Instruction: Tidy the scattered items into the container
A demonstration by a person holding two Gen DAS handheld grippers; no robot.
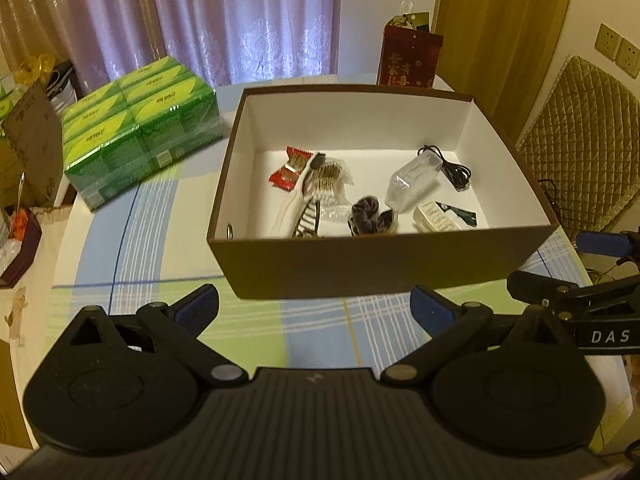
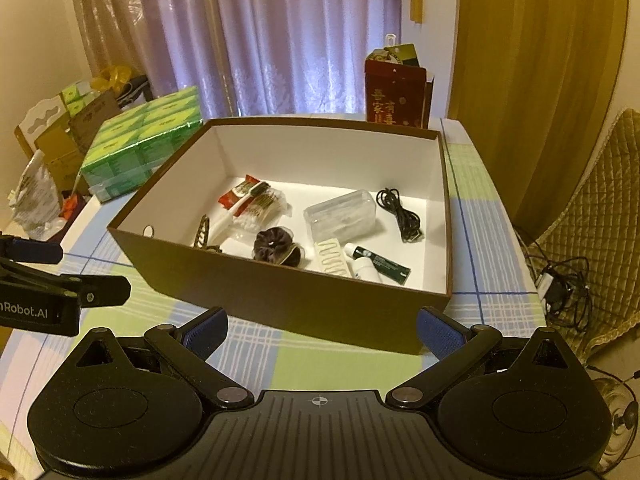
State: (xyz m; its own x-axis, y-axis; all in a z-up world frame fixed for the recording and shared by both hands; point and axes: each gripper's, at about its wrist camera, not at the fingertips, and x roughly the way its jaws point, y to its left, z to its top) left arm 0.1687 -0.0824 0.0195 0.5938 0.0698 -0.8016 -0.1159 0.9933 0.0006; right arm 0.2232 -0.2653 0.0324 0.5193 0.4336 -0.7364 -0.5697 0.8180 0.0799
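I hold both grippers, left [image 1: 316, 304] and right [image 2: 322, 326], fingers spread wide and empty, over the worktop [image 2: 320, 360] before the brown box [image 2: 280, 300], with scrunchie [image 2: 276, 250], cable [image 2: 402, 214] and tube [image 2: 380, 266] inside.

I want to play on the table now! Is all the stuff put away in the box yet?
Looks almost finished. The brown box already holds the scrunchie, black cable, clear case and toothbrush. The left gripper and right gripper are open and carry nothing. No loose small items show on the tablecloth near the box.
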